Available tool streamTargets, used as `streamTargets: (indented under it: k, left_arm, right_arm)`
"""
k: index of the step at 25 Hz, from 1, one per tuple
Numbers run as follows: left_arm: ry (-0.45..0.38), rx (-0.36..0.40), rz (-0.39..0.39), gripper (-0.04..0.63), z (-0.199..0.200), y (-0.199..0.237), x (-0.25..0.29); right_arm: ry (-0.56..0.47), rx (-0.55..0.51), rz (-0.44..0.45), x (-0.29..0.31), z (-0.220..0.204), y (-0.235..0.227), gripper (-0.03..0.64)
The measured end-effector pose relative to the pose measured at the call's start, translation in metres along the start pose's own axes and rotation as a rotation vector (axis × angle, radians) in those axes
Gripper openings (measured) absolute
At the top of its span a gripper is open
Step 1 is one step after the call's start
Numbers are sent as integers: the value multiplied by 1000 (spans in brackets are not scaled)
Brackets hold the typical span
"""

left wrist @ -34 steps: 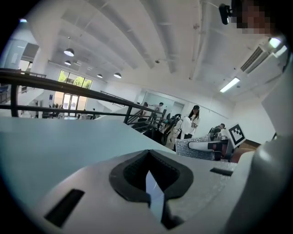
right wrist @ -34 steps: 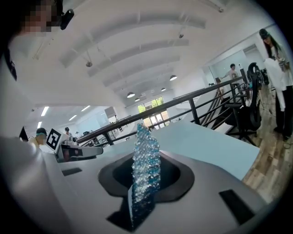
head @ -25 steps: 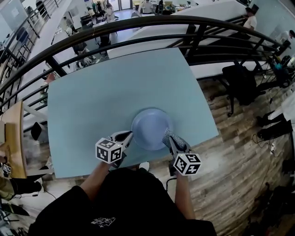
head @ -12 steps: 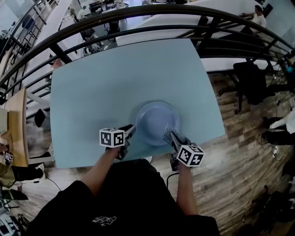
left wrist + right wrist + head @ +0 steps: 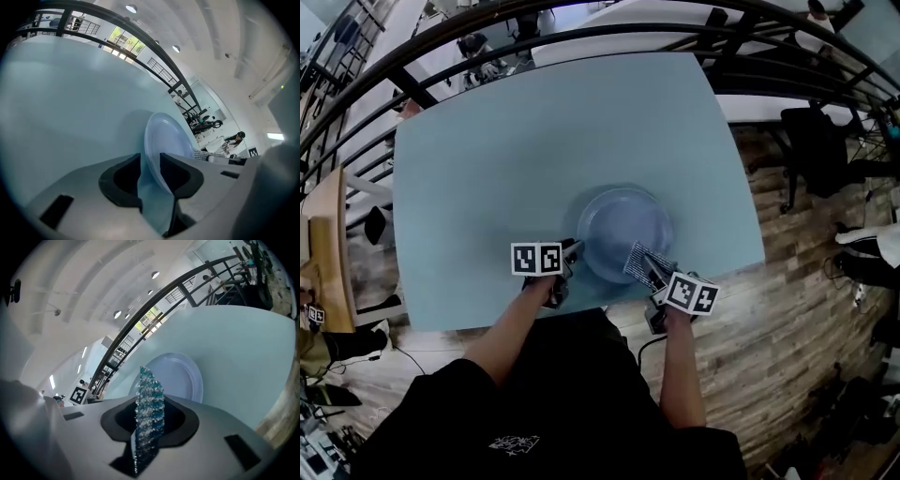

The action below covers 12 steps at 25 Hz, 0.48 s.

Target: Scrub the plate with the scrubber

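Note:
A pale blue plate lies flat on the light blue table, near its front edge. My left gripper is at the plate's near-left rim. In the left gripper view the plate has its rim running between the jaws of that gripper. The jaws have just been opening and stand open around the rim. My right gripper is at the plate's near-right rim, shut on a sparkly blue-silver scrubber. In the right gripper view the scrubber stands on edge in front of the plate.
A black curved railing runs behind the table's far edge. Wooden floor lies to the right, with a black chair on it. A wooden bench stands at the left. The person's dark sleeves fill the bottom of the head view.
Both grippers have come down to the plate's near rim. The left gripper has rolled, so its marker cube faces up, and its jaws now stand around the rim. The scrubber stays in the right gripper.

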<state>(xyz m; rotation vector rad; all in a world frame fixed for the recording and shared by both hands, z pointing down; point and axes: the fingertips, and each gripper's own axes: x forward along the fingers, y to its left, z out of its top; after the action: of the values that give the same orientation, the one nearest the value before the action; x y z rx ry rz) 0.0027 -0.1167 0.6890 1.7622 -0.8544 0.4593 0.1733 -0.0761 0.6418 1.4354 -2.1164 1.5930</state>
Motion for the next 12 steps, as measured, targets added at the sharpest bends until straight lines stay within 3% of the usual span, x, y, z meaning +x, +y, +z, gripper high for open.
streamTargets:
  k: [12]
  left_arm:
    - [52, -99, 23, 101, 2, 9, 21]
  right_arm:
    - [54, 68, -3, 18, 0, -11, 87]
